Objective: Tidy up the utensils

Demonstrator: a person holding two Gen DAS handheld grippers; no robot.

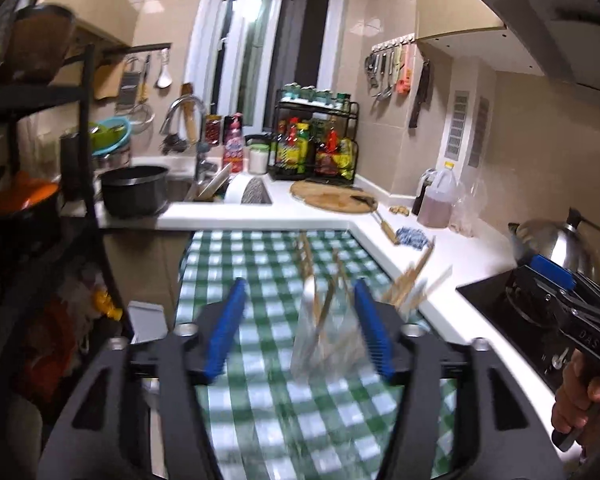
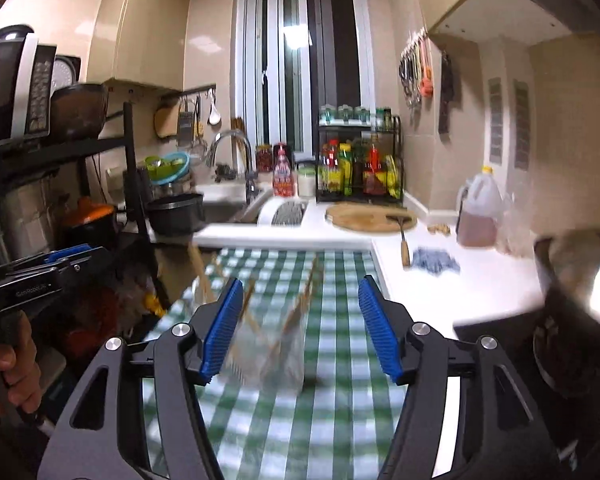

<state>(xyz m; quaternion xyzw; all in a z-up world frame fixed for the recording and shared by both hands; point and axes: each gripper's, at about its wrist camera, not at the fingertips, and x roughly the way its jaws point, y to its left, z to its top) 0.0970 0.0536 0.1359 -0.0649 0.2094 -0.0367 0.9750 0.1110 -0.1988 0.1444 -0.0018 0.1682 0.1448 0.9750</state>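
Two clear glasses with wooden chopsticks stand on the green checked cloth (image 1: 260, 264), both blurred. In the left wrist view, one glass (image 1: 324, 344) sits between the blue pads of my left gripper (image 1: 300, 286), close to the right pad and untouched. The other chopstick bunch (image 1: 408, 286) leans further right, near the counter edge. In the right wrist view, a glass of chopsticks (image 2: 270, 350) stands between the pads of my right gripper (image 2: 301, 282), nearer the left pad and free. Another chopstick bunch (image 2: 204, 276) shows to its left. Both grippers are open.
A white counter (image 1: 452, 252) borders the cloth on the right, with a wooden-handled tool (image 1: 386, 226), blue cloth (image 1: 412, 237), round cutting board (image 1: 332, 196) and oil jug (image 1: 440, 196). A stove with a steel pot (image 1: 556, 244) is right, a black rack (image 1: 40, 200) left, the sink (image 1: 204, 184) behind.
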